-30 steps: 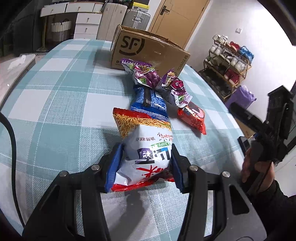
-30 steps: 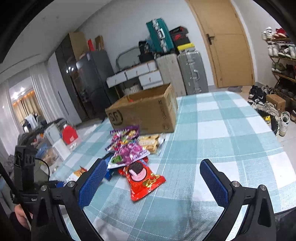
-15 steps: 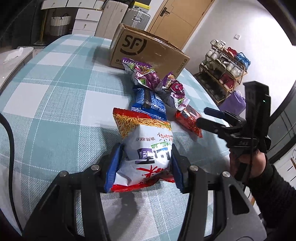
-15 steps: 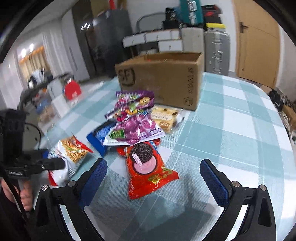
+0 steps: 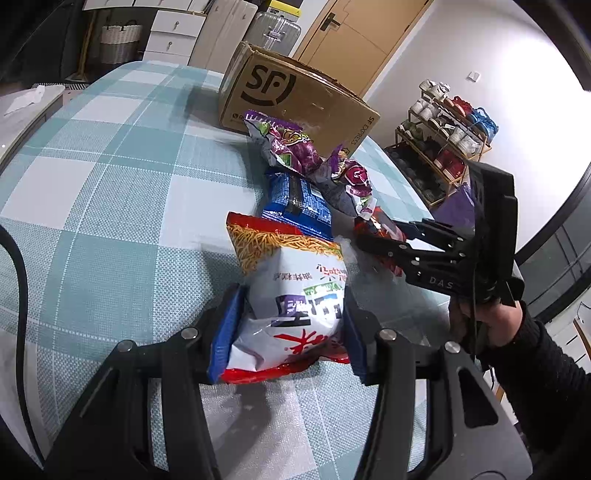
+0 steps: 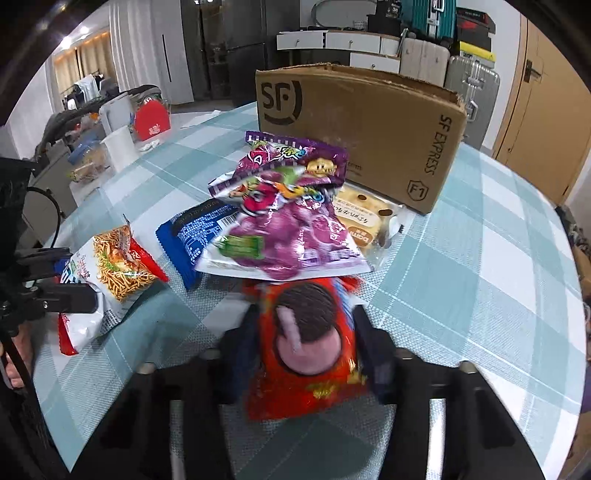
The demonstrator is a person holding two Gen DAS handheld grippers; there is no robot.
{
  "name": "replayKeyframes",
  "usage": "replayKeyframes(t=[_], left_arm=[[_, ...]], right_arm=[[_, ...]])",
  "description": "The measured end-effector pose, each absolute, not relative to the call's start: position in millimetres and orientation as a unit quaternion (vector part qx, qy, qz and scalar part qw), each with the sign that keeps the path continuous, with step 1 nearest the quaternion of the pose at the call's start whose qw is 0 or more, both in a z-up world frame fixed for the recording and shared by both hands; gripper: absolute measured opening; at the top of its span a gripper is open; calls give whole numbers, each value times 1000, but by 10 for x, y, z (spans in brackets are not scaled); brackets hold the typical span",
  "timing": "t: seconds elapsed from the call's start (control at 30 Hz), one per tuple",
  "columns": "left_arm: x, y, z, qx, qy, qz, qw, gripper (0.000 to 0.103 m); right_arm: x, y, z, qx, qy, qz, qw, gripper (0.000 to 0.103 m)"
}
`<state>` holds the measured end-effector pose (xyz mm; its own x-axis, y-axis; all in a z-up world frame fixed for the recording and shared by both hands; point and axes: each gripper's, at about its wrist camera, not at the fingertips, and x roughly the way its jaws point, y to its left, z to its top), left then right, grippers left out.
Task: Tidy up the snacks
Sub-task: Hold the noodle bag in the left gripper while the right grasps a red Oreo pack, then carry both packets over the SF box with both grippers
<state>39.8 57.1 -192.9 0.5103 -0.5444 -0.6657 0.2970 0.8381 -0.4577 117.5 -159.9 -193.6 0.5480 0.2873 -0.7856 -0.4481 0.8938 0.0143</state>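
The white and red crinkled noodle-snack bag (image 5: 291,295) is clamped at its near end by the left hand-held gripper (image 5: 288,325); its long axis runs away along the fingers, the orange printed end pointing to the brown cardboard SF box (image 5: 295,99). The red cookie packet (image 6: 306,343) is lying lengthwise between the pads of the right hand-held gripper (image 6: 306,354), whose jaws have just been closing on it. Both rest on the checked bench (image 6: 480,258)

wooden door (image 5: 343,33), shoe rack (image 5: 443,147), suitcases (image 6: 469,88)
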Motion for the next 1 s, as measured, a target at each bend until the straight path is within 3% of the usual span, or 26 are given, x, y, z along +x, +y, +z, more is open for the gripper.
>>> replayKeyframes(t=[0.43,0.77,1.0], left_arm=[[399,536,-1942,-137,432,-243,858,49],[376,483,-1846,-110,432,-231,865,48],[411,580,-1484,-111,406,-231,877,48]], right_arm=[[636,-1998,-1735,71,399,213,889,45],[330,-2043,-1457,134,368,241,888,45],[277,-2024,-1137,147,339,260,892,45]])
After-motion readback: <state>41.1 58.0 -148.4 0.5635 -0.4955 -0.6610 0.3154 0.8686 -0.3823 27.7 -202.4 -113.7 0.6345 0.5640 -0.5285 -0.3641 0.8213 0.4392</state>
